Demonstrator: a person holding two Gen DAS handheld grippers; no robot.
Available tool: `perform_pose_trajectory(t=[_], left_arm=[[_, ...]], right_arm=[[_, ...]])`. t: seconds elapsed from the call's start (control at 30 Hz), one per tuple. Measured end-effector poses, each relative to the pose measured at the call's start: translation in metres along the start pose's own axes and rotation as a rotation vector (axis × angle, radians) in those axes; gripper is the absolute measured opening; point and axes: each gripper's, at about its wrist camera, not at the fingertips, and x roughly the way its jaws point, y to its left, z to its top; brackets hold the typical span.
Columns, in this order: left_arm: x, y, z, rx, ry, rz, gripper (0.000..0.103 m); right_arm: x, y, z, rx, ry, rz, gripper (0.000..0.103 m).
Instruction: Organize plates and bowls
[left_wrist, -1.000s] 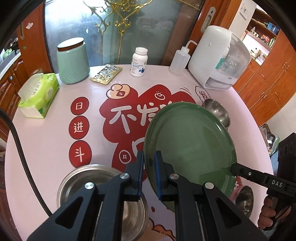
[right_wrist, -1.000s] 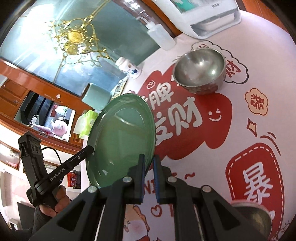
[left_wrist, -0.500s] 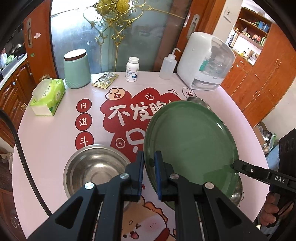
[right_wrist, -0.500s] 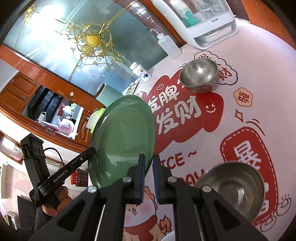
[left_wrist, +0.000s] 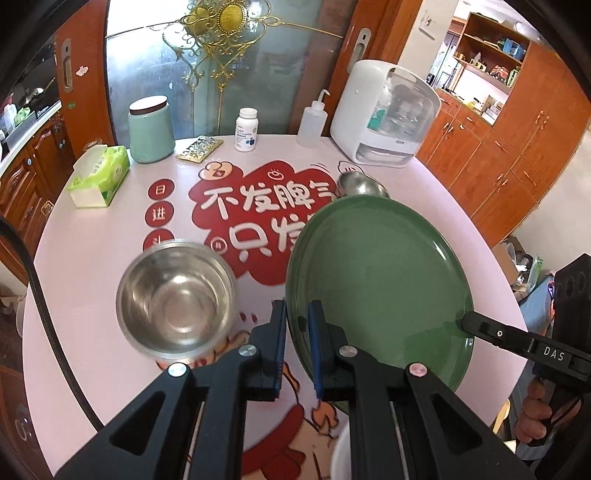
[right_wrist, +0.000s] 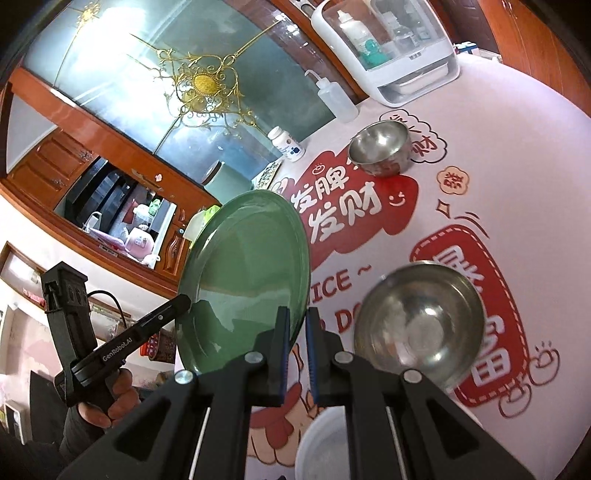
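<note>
A green plate (left_wrist: 376, 280) hangs in mid-air above a round worktop (left_wrist: 92, 266), pinched on opposite edges by two hand-held tongs. The left tongs (left_wrist: 295, 332) are clamped on the near rim; the right tongs (right_wrist: 295, 328) grip the far side. The plate sits tilted, its eating face turned up and toward the left camera, its long visible axis running from one grip to the other. Being round, it has no true lengthwise direction.

The step in hand appears to be carrying the plate toward wherever the dishes are gathered. Three steel bowls wait on the printed cloth: one (left_wrist: 177, 299) below and left of the plate, one (right_wrist: 380, 151) near the white appliance (left_wrist: 388, 114), and one (right_wrist: 421, 321) close to the right tongs. A white vessel (right_wrist: 325, 443) shows at the near edge. The next move likely calls for levelling the plate, lowering it to a bare spot, and letting go both grips together so it does not tip.
</note>
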Motion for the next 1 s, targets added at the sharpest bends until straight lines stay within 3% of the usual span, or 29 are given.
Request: perform_pose_trajectory(t=[0.53,1.0], left_arm=[[-0.034,-0.052,-0.084,-0.03,0.022,0.013,0.009],[-0.045,-0.077,-0.153,-0.095,0.066,0.046,0.009]], right_arm=[[-0.061,-0.028,-0.067,-0.053,0.041,-0.013,0.008],[-0.083,-0.048,-0.106,-0.091,0.121,-0.028,0.008]])
